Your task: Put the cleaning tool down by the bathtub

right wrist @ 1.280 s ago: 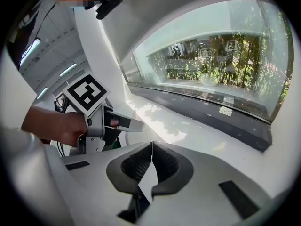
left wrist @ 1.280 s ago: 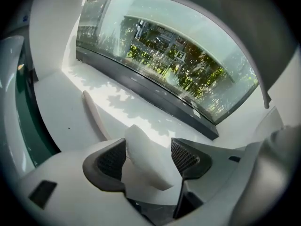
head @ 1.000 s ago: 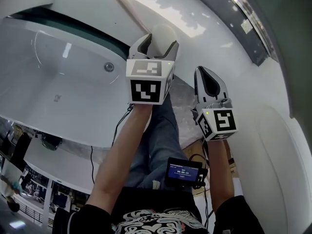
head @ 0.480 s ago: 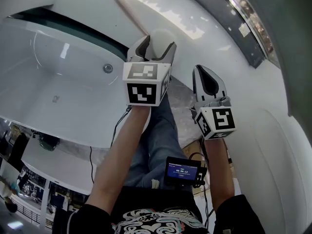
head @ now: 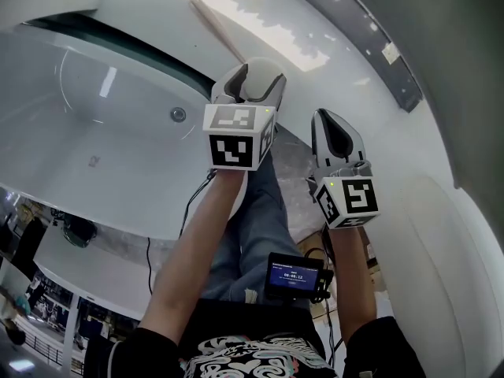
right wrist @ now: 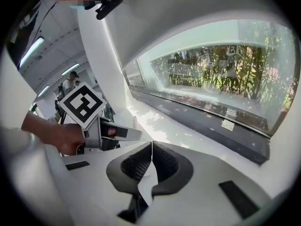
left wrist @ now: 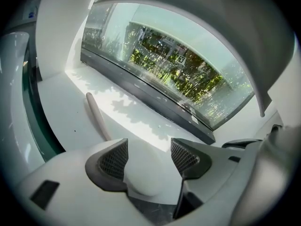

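I read the cleaning tool [head: 217,27] as parked on the bathtub ledge [head: 150,10]; left gripper [head: 253,75] jaws wide around its knob, right gripper [head: 335,124] closed empty, so I'd back left off.

My right gripper [right wrist: 151,153] sits at 6 o'clock, its jaws pressed together with nothing between them. At 9 o'clock a hand [right wrist: 57,138] holds the left gripper [right wrist: 123,133], with its marker cube [right wrist: 81,105] on top. A white ledge [right wrist: 162,120] runs from the centre toward 4 o'clock. Above it, a dark-framed window [right wrist: 221,69] at 2 o'clock shows green plants.
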`<move>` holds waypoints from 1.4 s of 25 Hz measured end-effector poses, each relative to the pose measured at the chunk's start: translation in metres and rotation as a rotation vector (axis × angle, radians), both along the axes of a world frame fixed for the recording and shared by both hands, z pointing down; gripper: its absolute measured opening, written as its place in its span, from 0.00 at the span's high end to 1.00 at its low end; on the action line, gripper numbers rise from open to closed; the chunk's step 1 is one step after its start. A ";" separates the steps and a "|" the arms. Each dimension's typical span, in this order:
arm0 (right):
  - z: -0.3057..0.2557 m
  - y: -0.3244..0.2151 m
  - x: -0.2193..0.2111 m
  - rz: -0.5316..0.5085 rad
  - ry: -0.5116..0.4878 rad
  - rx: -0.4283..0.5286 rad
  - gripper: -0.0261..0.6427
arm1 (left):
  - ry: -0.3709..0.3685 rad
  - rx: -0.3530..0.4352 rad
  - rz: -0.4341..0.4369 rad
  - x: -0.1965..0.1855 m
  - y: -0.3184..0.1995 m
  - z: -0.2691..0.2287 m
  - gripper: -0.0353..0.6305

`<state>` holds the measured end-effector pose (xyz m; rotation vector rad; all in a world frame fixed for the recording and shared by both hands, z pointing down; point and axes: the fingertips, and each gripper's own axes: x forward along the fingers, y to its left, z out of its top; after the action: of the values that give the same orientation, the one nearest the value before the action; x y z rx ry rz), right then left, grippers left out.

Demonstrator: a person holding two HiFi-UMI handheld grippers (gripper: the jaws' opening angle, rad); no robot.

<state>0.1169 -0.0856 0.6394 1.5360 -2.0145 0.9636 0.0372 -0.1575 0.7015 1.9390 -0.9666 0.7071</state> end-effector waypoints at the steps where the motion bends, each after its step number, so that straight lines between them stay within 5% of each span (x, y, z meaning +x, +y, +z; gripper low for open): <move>1: -0.001 -0.001 -0.001 0.000 0.001 0.003 0.92 | 0.000 -0.003 0.002 0.000 0.001 0.000 0.52; 8: -0.012 0.000 -0.003 0.003 0.013 0.016 0.92 | 0.033 0.039 0.023 -0.009 -0.001 -0.018 0.53; 12: -0.024 -0.006 -0.007 0.002 0.017 0.036 0.92 | 0.028 0.130 0.011 -0.021 -0.011 -0.040 0.80; 17: -0.041 -0.009 -0.011 0.003 0.029 0.057 0.92 | 0.044 0.180 0.027 -0.029 -0.012 -0.063 0.90; 35: -0.147 -0.012 -0.009 0.064 0.122 0.217 0.92 | 0.121 0.348 0.065 -0.069 -0.007 -0.176 0.92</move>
<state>0.1083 -0.0973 0.4923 1.7372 -2.0485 0.6729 -0.0317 -0.1643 0.5257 2.2959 -1.0059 0.4723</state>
